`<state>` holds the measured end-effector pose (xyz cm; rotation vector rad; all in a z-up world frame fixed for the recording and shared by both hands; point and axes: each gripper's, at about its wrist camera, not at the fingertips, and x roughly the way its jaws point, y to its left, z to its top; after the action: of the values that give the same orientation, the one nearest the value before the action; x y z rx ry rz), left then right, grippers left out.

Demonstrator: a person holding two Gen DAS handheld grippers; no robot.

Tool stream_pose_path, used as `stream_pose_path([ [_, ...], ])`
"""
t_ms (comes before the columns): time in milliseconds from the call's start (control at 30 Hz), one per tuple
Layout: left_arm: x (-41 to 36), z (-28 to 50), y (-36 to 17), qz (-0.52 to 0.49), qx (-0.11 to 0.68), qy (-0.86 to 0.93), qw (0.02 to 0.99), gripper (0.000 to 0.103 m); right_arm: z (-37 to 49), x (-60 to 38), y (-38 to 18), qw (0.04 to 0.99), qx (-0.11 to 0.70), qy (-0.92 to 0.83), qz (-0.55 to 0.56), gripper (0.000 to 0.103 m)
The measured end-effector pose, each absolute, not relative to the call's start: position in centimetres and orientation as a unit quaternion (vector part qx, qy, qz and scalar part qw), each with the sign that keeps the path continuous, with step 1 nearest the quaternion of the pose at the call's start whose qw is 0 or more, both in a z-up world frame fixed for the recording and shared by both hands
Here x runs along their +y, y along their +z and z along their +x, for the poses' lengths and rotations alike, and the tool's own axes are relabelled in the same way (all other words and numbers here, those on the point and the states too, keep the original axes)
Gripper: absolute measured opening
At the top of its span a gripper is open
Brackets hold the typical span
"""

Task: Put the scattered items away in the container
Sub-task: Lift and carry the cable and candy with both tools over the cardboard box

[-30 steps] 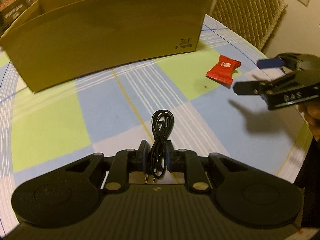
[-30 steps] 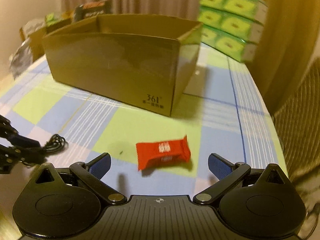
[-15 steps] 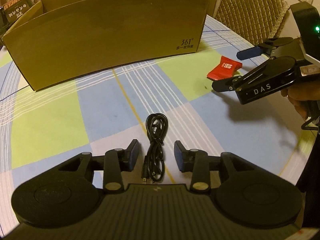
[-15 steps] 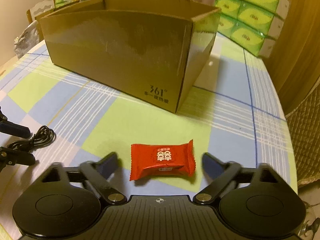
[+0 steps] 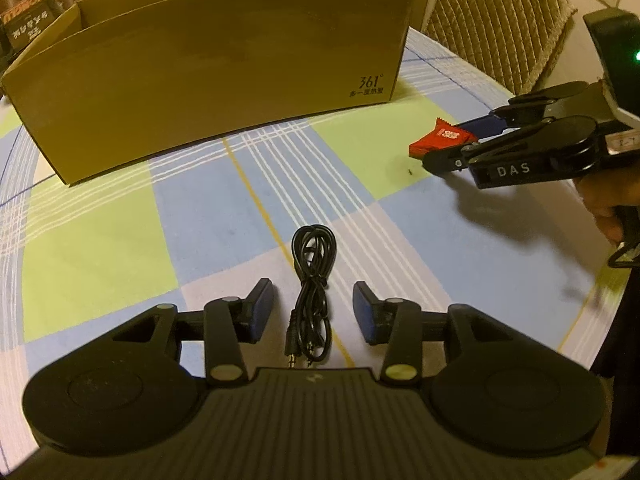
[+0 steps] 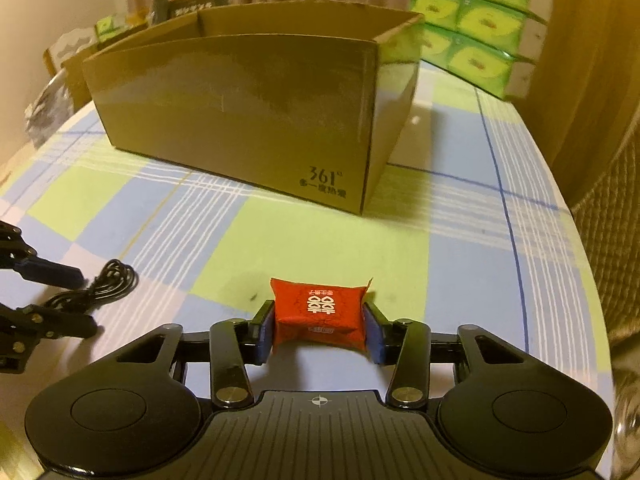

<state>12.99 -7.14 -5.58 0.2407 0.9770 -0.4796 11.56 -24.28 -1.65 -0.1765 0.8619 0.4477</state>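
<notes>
Progress so far: nothing boxed that I can see. My right tool (image 6: 319, 330) pinches the red candy (image 6: 320, 314) in front of the cardboard box (image 6: 248, 116); left tool (image 5: 313, 312) sits spread around the black cable (image 5: 312, 280) on the desk (image 5: 200, 216).

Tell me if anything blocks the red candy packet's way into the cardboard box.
Nothing visible does. The right gripper is shut on the red candy packet; only bare checked tablecloth lies between it and the open-topped brown cardboard box.
</notes>
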Motion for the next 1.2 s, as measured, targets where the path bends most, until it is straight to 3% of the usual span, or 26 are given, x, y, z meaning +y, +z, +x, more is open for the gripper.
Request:
stream_pose_path([
  [67, -7.2, 12.9, -5.6, 0.118, 0.465, -0.228, 0.847, 0.032, 10.7, -24.7, -1.6, 0.884, 0.415, 0.204, -0.067, 0.042],
  [133, -7.3, 12.8, -5.4, 0.121, 0.465, -0.229, 0.846, 0.014, 9.7, -25.1, -1.4, 0.887, 0.417, 0.194, -0.046, 0.042],
  [1200, -4.2, 6.5, -3.3, 0.064, 0.457, -0.207, 0.863, 0.012, 1.3, -23.5, 3.0, 0.9, 0.392, 0.188, -0.038, 0.042],
])
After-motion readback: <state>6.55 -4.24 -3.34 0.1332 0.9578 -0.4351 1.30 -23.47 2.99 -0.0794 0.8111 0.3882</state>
